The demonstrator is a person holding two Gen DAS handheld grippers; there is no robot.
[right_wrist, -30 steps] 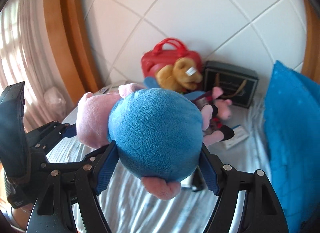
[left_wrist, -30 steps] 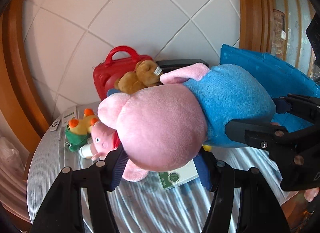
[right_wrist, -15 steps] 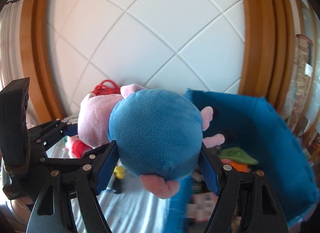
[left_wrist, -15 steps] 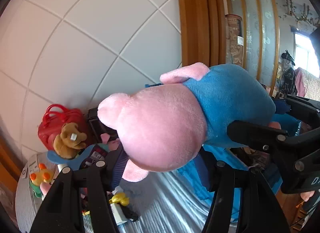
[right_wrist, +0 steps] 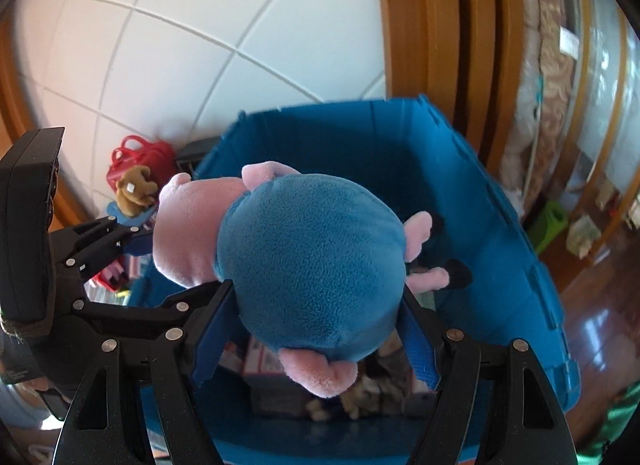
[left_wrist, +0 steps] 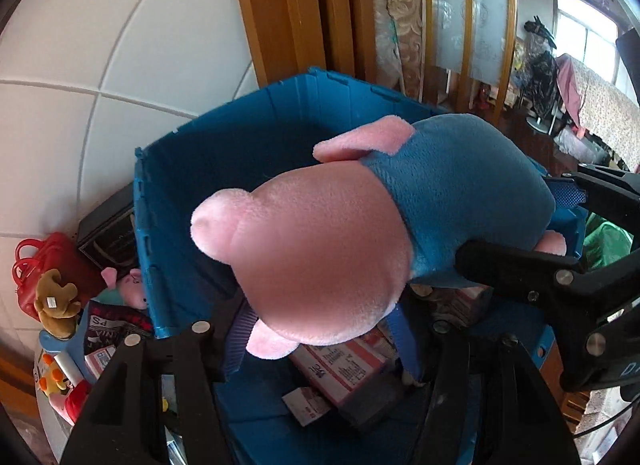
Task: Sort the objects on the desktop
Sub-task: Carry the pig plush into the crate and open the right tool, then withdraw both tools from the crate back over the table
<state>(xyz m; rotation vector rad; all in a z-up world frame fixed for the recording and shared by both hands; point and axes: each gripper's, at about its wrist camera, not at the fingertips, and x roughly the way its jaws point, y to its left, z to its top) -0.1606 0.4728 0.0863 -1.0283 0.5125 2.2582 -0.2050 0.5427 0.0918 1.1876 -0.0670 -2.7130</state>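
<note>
Over the blue bin (left_wrist: 224, 153) we hold the pig toy (left_wrist: 360, 233) with both grippers. Our left gripper (left_wrist: 320, 329) pinches its pink head, and our right gripper (right_wrist: 316, 321) pinches its blue body. We think we are at the dropping step. Next we need to lower the toy and let both sets of fingers go. Boxes (left_wrist: 340, 361) already lie in the bin, so the toy will land on them. A red bag (left_wrist: 36, 265) and a brown bear (left_wrist: 56, 301) wait on the desk.
</note>
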